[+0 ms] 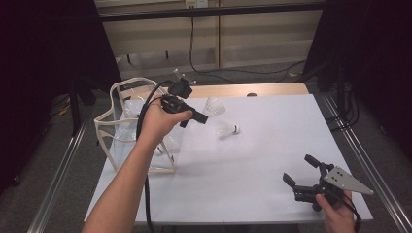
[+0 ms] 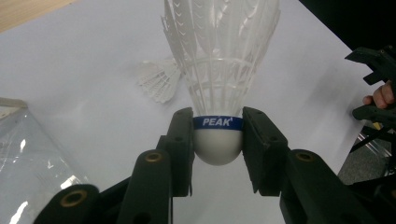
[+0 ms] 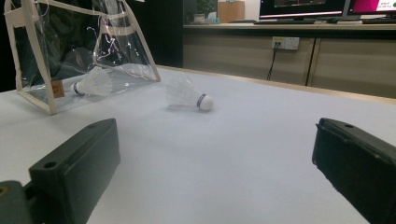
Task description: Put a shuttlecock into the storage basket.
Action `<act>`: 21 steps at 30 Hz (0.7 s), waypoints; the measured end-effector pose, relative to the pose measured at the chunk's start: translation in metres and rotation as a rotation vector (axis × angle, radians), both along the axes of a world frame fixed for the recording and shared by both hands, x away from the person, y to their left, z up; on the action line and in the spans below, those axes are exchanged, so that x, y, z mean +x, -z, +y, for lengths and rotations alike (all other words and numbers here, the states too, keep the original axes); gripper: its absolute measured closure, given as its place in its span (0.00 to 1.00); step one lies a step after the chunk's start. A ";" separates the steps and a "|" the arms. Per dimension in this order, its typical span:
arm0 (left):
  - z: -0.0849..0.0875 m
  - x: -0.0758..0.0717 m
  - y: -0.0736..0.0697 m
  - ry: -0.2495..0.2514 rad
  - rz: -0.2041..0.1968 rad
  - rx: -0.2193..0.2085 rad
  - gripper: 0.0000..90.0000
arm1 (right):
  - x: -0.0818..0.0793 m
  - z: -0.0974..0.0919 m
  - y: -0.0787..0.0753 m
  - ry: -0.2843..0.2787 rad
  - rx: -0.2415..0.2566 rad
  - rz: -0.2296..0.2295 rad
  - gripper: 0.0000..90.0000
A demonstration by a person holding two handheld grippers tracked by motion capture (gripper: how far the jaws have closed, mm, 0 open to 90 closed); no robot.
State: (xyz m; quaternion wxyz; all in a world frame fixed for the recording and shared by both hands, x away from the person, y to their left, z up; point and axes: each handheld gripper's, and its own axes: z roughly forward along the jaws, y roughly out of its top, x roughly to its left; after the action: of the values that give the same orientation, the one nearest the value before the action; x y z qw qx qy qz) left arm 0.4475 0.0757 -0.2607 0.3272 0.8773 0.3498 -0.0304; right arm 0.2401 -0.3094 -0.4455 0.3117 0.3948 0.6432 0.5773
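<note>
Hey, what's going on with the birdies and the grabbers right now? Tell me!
Left gripper clamped on one shuttlecock by its cork. Right gripper open, empty. Second shuttlecock lying on table. Clear bag alongside, one inside.

Table top: white, flat, matte.
Far table edge: bare light wood strip behind the white sheet.
Side rails: grey metal, along the left and right of the table, low down.
Curtains: black, at both sides.
Crossbar: dark, level, across the back.
Cable: black, down the back panelling, then along the floor.
Wall socket: white, on the beige panelling.
Monitors: lit, on the counter behind.
</note>
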 end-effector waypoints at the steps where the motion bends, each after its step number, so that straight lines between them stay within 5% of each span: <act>1: 0.000 0.000 0.000 -0.009 0.001 -0.006 0.73 | 0.000 0.000 0.000 0.000 0.000 0.000 0.01; 21: 0.009 0.004 -0.012 -0.030 -0.009 0.006 0.73 | 0.000 0.000 0.000 0.000 -0.001 -0.001 0.01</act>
State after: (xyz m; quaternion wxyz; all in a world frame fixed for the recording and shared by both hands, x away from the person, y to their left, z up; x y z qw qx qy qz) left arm 0.4512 0.0851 -0.2491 0.3265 0.8731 0.3616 -0.0202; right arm 0.2401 -0.3095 -0.4454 0.3122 0.3942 0.6434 0.5773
